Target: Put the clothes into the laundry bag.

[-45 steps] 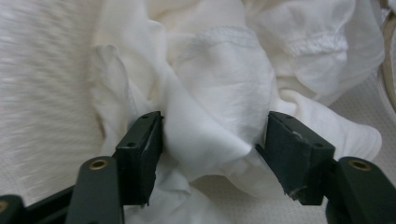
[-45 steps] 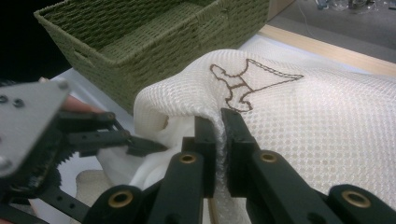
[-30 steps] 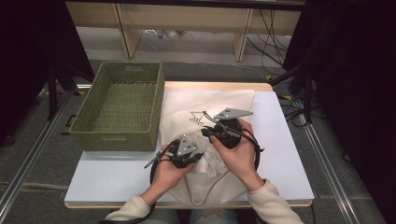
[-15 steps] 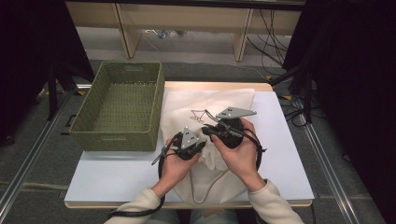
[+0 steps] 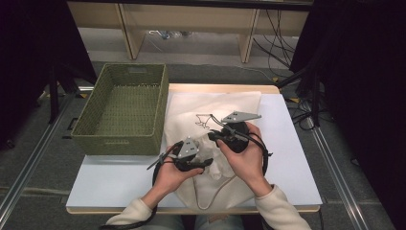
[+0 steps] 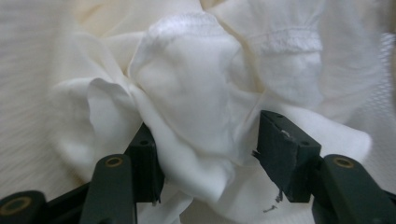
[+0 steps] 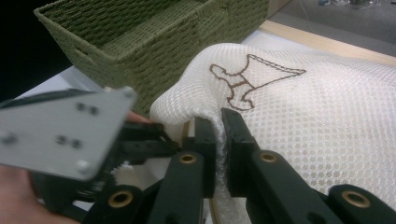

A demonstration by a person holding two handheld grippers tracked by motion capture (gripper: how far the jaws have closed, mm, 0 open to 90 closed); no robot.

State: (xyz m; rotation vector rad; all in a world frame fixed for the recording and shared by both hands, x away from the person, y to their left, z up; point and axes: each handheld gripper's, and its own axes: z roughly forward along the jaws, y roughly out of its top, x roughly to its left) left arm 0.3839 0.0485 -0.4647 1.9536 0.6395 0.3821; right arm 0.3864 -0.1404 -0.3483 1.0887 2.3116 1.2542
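Observation:
A white mesh bag point(image 5: 215, 103) with an embroidered brown figure lies on the table; in the right gripper view its mesh point(image 7: 327, 116) rises in a fold. My right gripper point(image 7: 218, 126) is shut on the bag's edge and holds it lifted, above the table's middle point(image 5: 213, 136). My left gripper point(image 5: 210, 157) sits just below it, at the bag's mouth. Its jaws have just been opening and now stand apart point(image 6: 205, 154), with a crumpled white cloth point(image 6: 196, 93) bulging between them, not pinched.
A green woven basket point(image 5: 119, 139) stands at the left of the white table point(image 5: 110, 177), close to the bag; its wall point(image 7: 154, 28) is right behind the lifted mesh. The bag's drawstring point(image 5: 215, 196) loops toward the table's front edge.
The left gripper pushed toward the bag's mouth, then drew back a little toward the person. The right gripper has kept its place on the bag's edge.

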